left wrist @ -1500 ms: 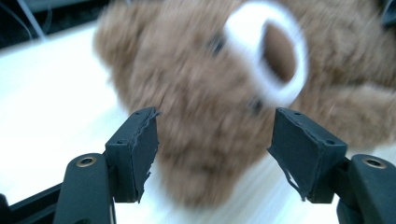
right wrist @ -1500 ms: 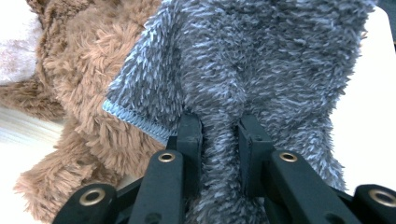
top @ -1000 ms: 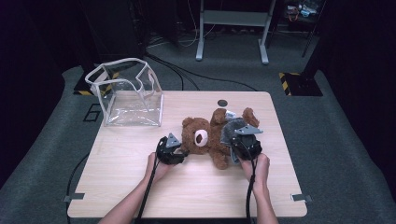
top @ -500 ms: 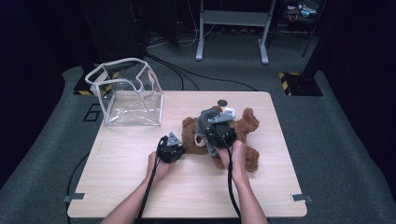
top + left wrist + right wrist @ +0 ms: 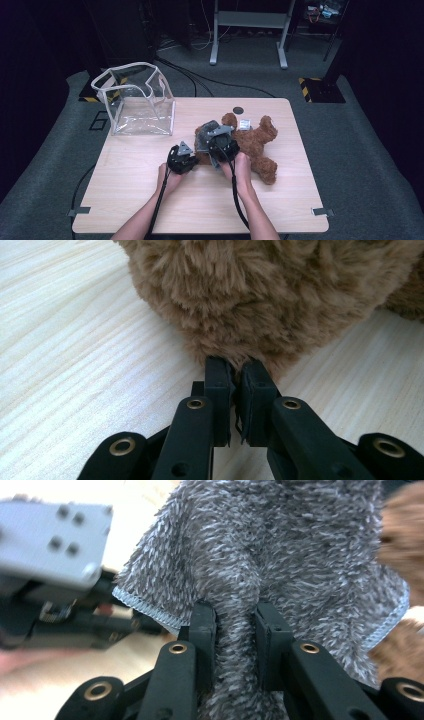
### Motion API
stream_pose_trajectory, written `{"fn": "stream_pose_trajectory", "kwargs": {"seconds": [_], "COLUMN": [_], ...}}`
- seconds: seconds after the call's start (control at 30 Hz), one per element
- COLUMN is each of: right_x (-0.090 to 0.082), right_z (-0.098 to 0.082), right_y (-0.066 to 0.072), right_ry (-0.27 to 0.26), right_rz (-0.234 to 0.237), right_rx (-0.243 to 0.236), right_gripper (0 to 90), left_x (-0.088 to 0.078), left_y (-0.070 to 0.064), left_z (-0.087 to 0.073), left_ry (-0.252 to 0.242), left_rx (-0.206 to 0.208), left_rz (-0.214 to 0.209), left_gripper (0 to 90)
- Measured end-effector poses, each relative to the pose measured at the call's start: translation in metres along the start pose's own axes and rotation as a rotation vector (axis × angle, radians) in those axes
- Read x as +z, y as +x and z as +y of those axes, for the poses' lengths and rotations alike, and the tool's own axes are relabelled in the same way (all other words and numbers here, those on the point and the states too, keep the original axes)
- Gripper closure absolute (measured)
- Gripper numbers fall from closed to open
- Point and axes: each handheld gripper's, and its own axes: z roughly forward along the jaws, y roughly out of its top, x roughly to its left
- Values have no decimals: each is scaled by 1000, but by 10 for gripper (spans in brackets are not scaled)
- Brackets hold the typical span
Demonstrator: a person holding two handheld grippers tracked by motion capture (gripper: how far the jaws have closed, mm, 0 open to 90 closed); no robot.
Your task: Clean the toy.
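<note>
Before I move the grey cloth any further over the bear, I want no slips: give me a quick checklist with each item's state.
1. Right gripper shut on the grey cloth: ok.
2. Left gripper pinching the teddy bear fur; its jaws have just closed: ok.
3. Bear lying fully on the table: ok.
4. Clear bag apart from both hands: ok.
5. Cloth lying flat over the bear: cannot tell.
</note>
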Motion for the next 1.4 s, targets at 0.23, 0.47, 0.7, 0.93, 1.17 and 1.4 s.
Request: {"fn": "stream_pose_trajectory", "kwargs": {"seconds": [0.23,0.47,0.7,0.93,1.17,1.4], "right_x": [4,17,-19,-22,15,3], "right_z": [-27,-50,-34,6,20,8], "right_y": [15,15,3,-21,-23,-13], "right_ry": [29,92,-16,-53,9,-8], "right_rz": [51,105,71,19,18,12], "right_rx": [16,63,75,87,80,60], "right_gripper": [737,736,735,734,740,740], "left_x": [-1,-1,-1,-1,-1,-1], "left_y": [1,2,2,2,2,2], "left_z": [0,0,0,0,0,0], "left_ry": [-6,-9,-9,-4,-15,-7], "left_rx": [-11,-22,-13,-14,-32,-21], "left_rz": [-5,-7,-4,-7,-8,-8], "left_gripper": [840,839,838,839,839,839]}}
